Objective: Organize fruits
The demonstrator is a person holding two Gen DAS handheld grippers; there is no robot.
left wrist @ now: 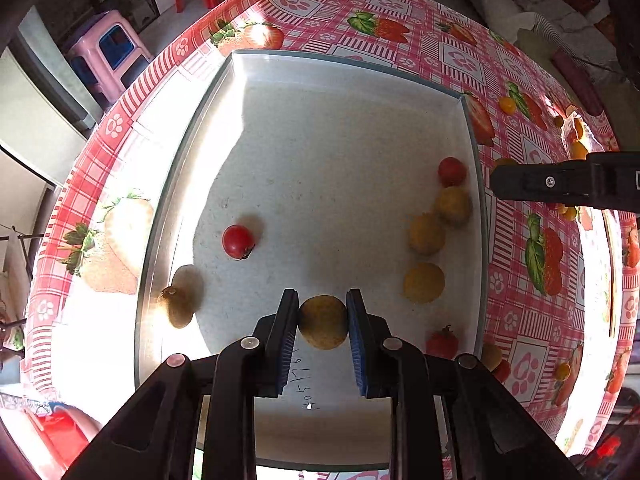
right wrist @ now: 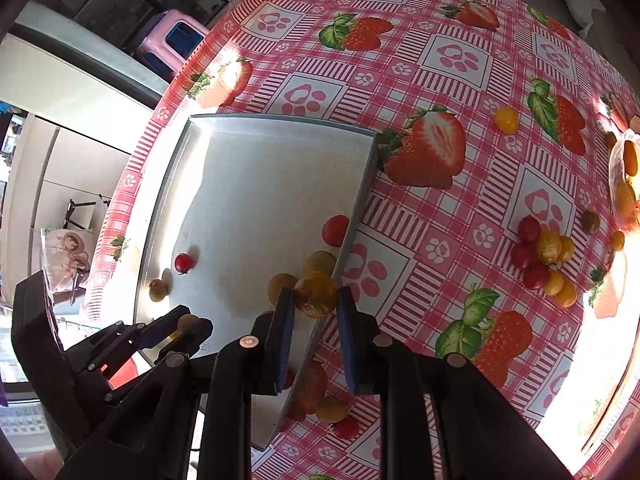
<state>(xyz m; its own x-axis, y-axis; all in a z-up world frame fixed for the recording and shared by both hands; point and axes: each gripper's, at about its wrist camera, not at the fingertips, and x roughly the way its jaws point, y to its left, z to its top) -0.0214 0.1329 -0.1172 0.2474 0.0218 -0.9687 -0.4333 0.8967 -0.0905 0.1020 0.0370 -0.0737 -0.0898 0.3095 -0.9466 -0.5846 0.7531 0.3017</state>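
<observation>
A metal tray lies on the strawberry-print tablecloth. My left gripper is shut on a yellow-brown tomato just above the tray's near end. In the tray lie a red cherry tomato, a brown-green fruit, several yellow tomatoes and a red tomato by the right wall. My right gripper holds a yellow-orange tomato over the tray's right rim; its right pad shows a small gap. The left gripper also shows in the right wrist view.
A pile of red and yellow cherry tomatoes lies on the cloth to the right, with a lone yellow one farther back. More tomatoes lie outside the tray's near right corner. A plastic bag of fruit sits at the far right.
</observation>
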